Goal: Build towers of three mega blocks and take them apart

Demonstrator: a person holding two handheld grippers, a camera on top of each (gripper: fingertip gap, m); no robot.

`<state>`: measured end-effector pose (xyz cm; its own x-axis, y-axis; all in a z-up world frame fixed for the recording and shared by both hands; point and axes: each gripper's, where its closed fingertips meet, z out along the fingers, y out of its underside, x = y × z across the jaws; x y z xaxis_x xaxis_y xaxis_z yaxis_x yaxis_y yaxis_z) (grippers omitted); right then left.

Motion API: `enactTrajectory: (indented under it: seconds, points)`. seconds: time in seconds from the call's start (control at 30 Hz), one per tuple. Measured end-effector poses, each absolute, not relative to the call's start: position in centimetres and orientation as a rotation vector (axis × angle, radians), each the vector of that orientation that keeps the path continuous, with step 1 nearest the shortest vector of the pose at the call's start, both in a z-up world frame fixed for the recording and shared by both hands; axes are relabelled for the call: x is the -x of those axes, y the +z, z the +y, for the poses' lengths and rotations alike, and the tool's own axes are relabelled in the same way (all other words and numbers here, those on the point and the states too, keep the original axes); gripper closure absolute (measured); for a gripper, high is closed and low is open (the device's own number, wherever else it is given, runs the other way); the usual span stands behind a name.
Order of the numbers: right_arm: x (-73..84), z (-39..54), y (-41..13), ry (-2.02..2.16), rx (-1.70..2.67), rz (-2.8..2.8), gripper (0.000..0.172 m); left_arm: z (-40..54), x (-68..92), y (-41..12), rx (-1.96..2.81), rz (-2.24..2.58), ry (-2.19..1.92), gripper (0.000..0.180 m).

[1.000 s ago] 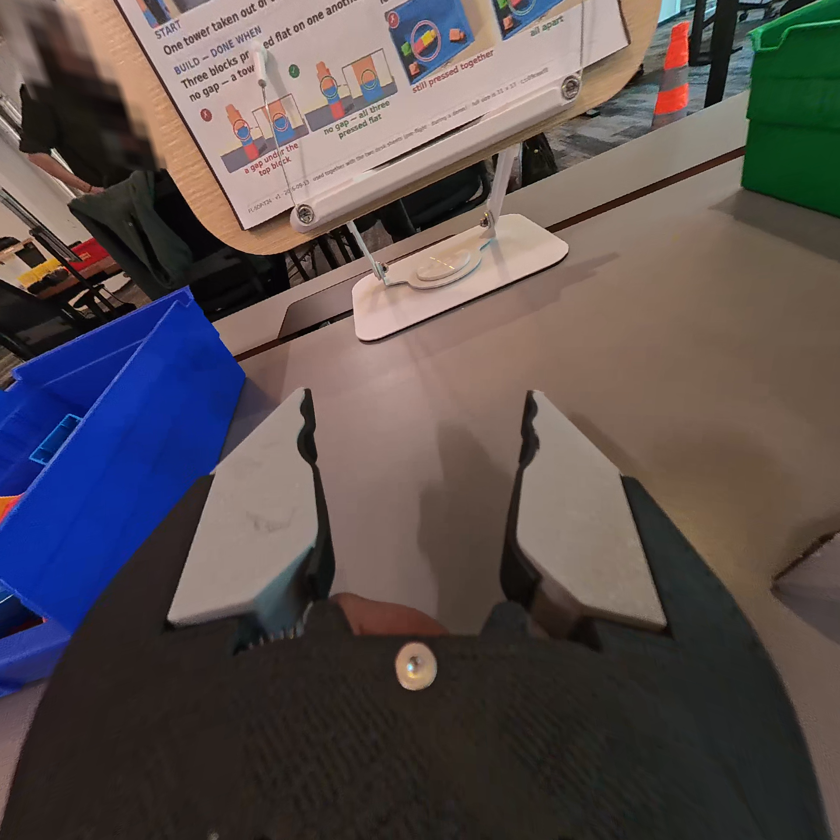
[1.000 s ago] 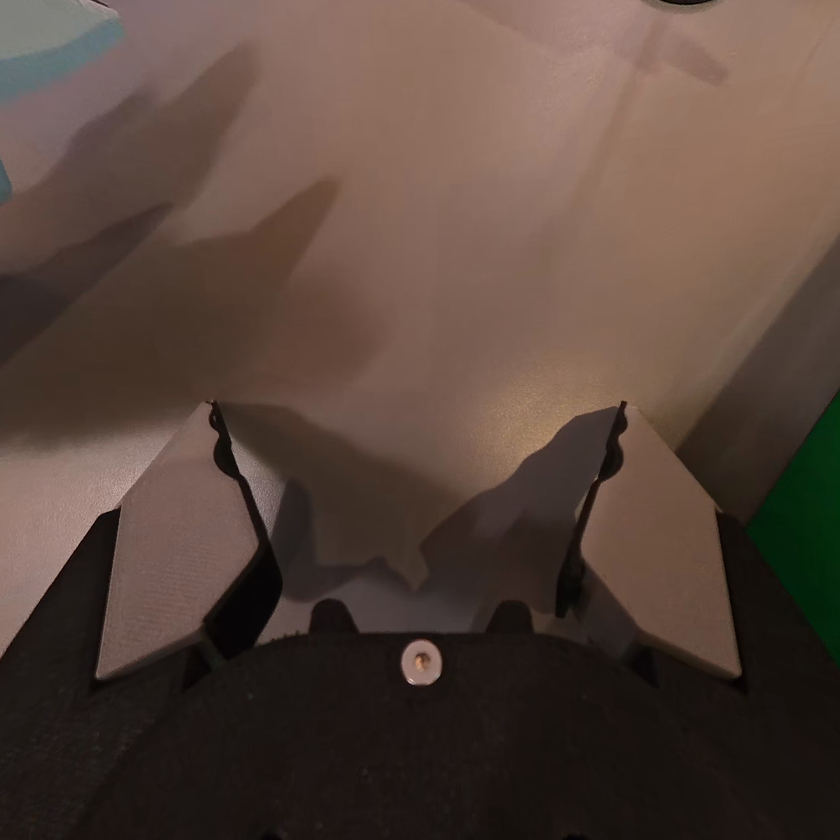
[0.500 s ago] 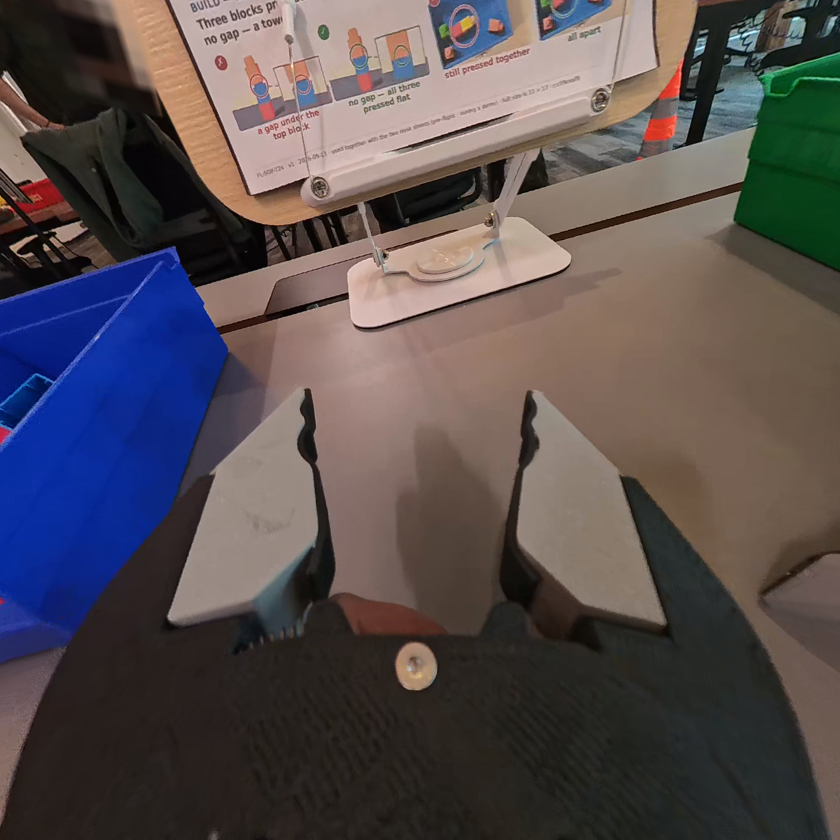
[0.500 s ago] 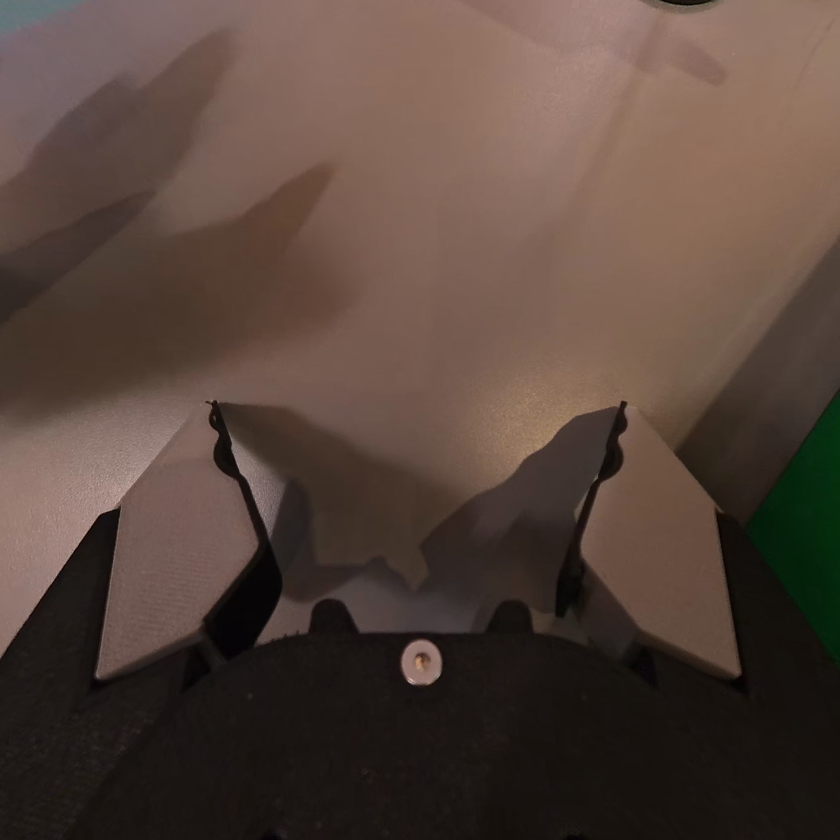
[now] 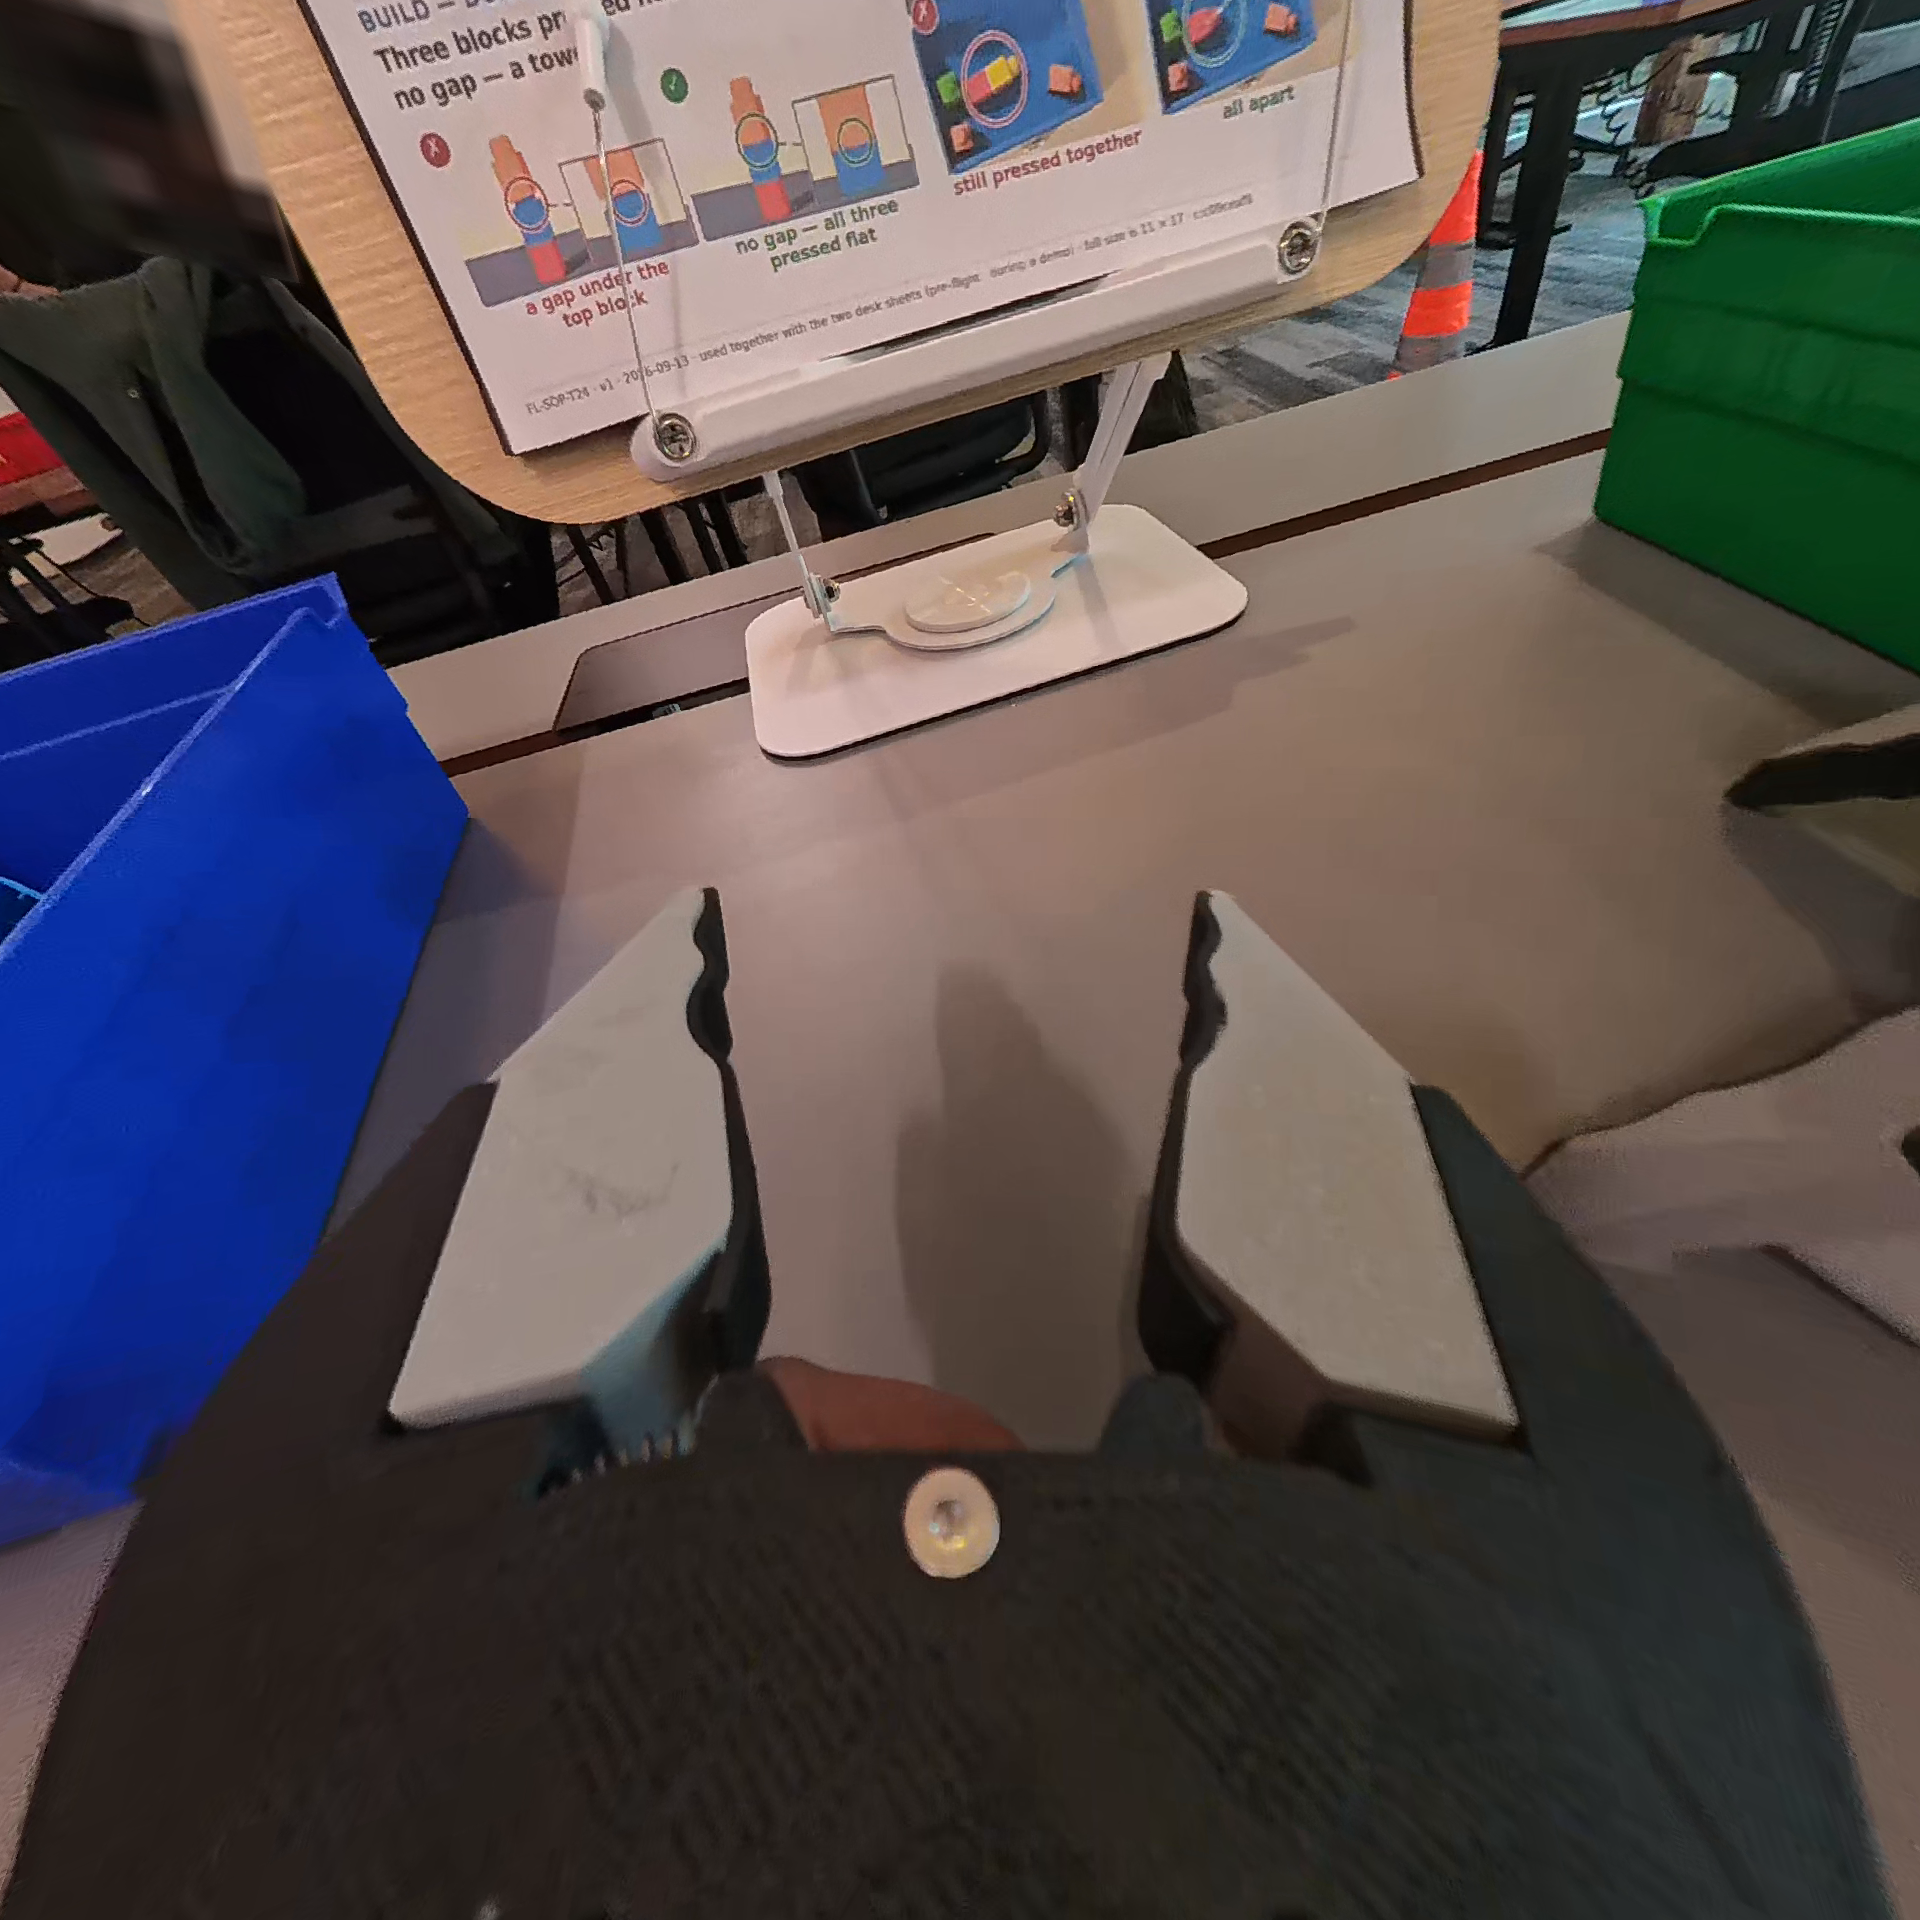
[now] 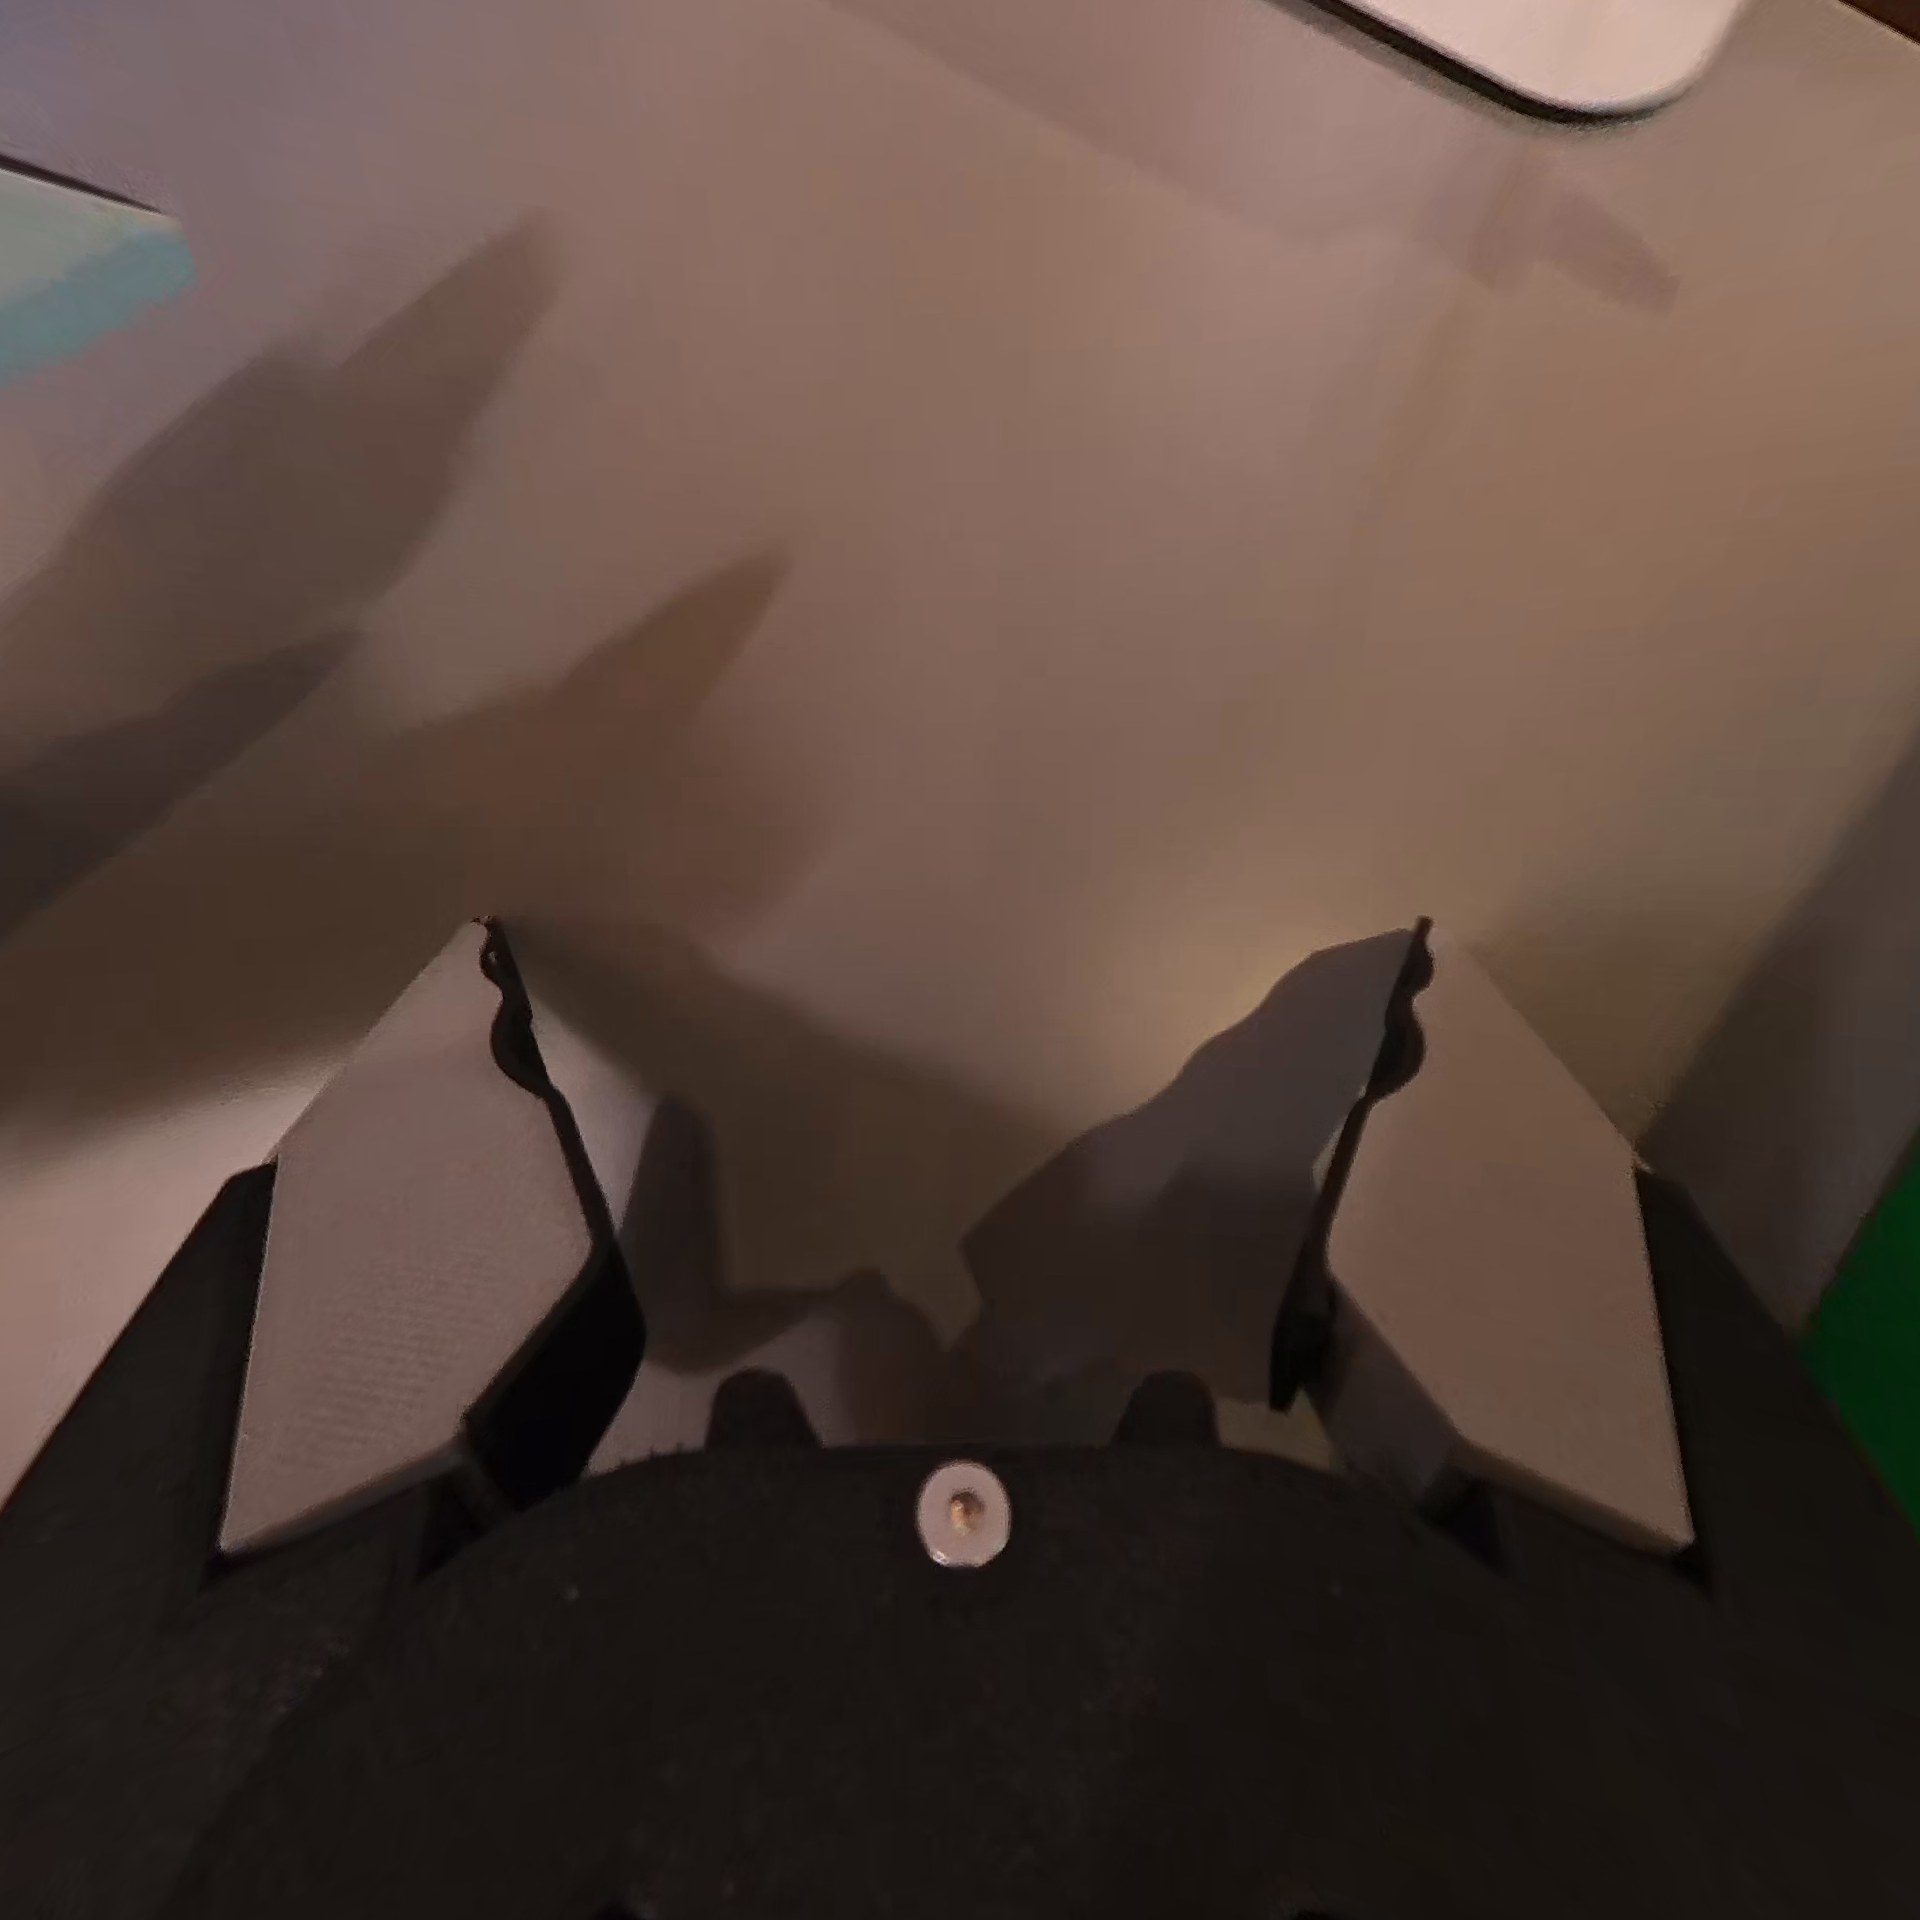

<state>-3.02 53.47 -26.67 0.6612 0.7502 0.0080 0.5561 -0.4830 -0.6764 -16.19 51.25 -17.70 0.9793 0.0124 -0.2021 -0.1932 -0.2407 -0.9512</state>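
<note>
1. Two grippers were both bare at this moment. The left gripper (image 5: 951,904) hovered over the grey matte tabletop (image 5: 1351,831) with its pale grey fingers (image 5: 613,1122) held moderately apart and only table surface between them. The right gripper (image 6: 956,925) stood spread very wide, low over the same tabletop, also with nothing between its pads.

2. No mega block lay on the tabletop in either view. The deep blue plastic bin (image 5: 208,935), just left of the left gripper, is the likely source; its contents were almost wholly hidden by its wall, so which blocks lay there could not be told.

3. The step in hand looked like fetching a first block. To do it well, the left gripper would swing left over the blue bin's rim and descend from above rather than scraping the wall.

4. Pads should close on a block's flat sides, below the studs, so the studs stay free for stacking.

5. Placement should fall on bare tabletop to the right of the blue bin, short of the white flat base of the instruction-board stand (image 5: 997,644) beyond it and well clear of the green plastic bin (image 5: 1787,416) far to the right.

6. The right gripper, already wide, could steady the lower block while the next one is pressed flat.
</note>
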Motion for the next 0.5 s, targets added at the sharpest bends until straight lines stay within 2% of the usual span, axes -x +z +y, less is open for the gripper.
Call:
enactTrajectory:
  seconds: [0.1, 0.13, 0.17, 0.2, 0.27, 0.33, 0.37, 0.5]
  points:
    - [4.3, 54.1, -26.6, 0.398, 2.193, -1.046, 0.021, 51.3, 16.3, -17.8, 1.813, 0.124, 0.168, 0.093]
    - [4.5, 54.1, -26.3, 0.408, 2.176, -1.047, 0.032, 51.3, 16.3, -17.8, 1.815, 0.124, 0.165, 0.093]
    - [4.8, 53.9, -25.9, 0.430, 2.141, -1.065, 0.054, 51.3, 16.2, -17.9, 1.817, 0.126, 0.165, 0.093]
    - [4.9, 53.6, -25.4, 0.454, 2.100, -1.082, 0.087, 51.4, 16.2, -17.9, 1.819, 0.129, 0.167, 0.093]
    - [4.4, 53.7, -24.5, 0.437, 2.042, -1.054, 0.101, 51.4, 16.2, -18.0, 1.827, 0.135, 0.172, 0.093]
    - [3.3, 54.4, -23.9, 0.347, 2.006, -0.997, 0.064, 51.5, 16.1, -18.1, 1.831, 0.141, 0.174, 0.093]
    - [3.0, 54.8, -23.5, 0.299, 1.979, -0.982, 0.057, 51.5, 16.1, -18.1, 1.831, 0.143, 0.177, 0.093]
    - [2.5, 55.7, -21.8, 0.163, 1.877, -0.928, 0.059, 51.5, 16.0, -18.1, 1.829, 0.151, 0.189, 0.093]
